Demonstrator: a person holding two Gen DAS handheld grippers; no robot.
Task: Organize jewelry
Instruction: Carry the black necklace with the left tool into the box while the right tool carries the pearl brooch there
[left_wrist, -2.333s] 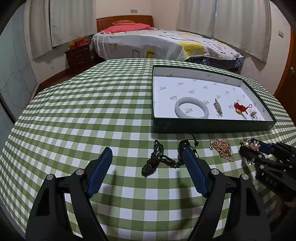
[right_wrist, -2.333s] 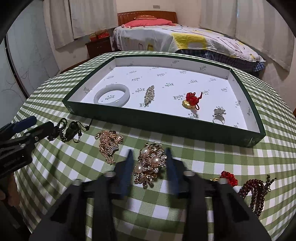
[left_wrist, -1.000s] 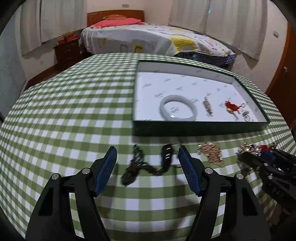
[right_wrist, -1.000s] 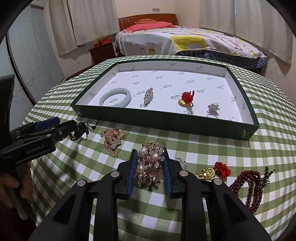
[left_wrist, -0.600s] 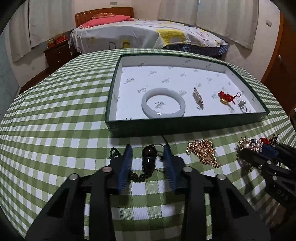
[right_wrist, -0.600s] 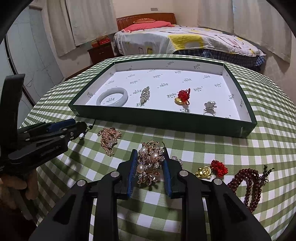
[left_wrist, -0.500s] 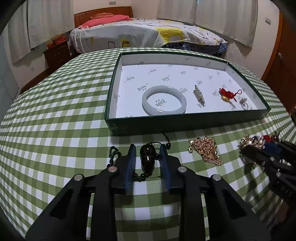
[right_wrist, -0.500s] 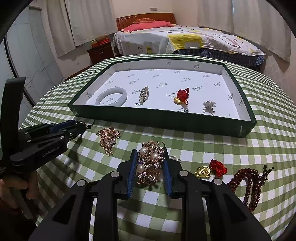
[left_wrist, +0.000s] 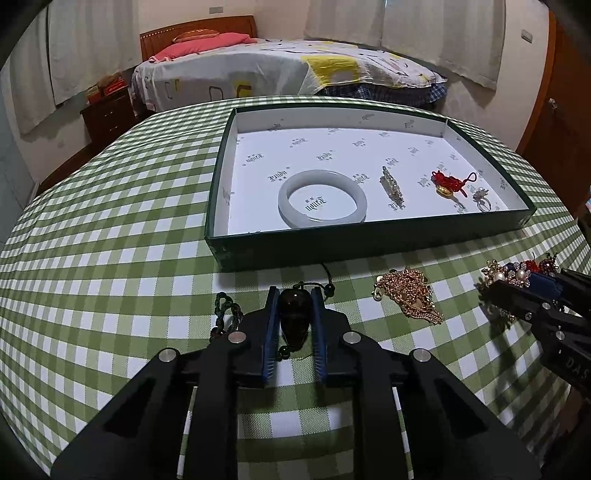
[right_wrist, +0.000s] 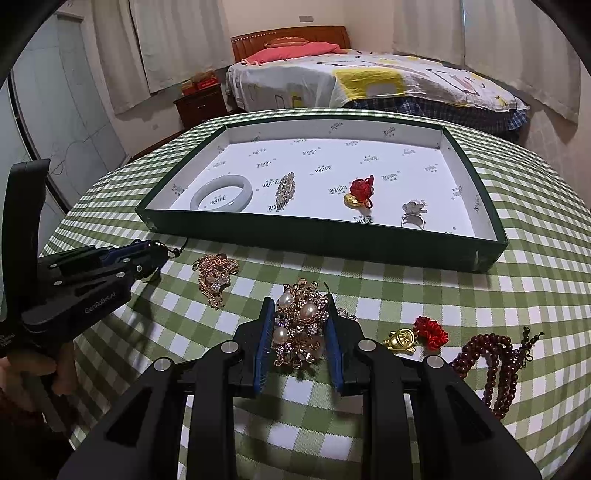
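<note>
Grip status: your left hand-held gripper (left_wrist: 294, 319) pinches the smooth, hard dark pendant (left_wrist: 293, 314), slip-prone; your right hand-held gripper (right_wrist: 301, 325) clamps the fragile gold pearl brooch (right_wrist: 300, 325). Both lie before the green box (right_wrist: 332, 236).

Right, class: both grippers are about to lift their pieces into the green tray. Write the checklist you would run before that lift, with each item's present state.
1. Left gripper closed on the dark pendant: ok.
2. Right gripper closed on the pearl brooch: ok.
3. Pendant cord free of other items: cannot tell; it trails on the tablecloth beside the left finger.
4. Bare floor left in the green tray: ok, the white lining behind the jade bangle is open.
5. Gold chain piece apart from both grippers: ok.
6. Grip firm enough to lift: cannot tell.
</note>
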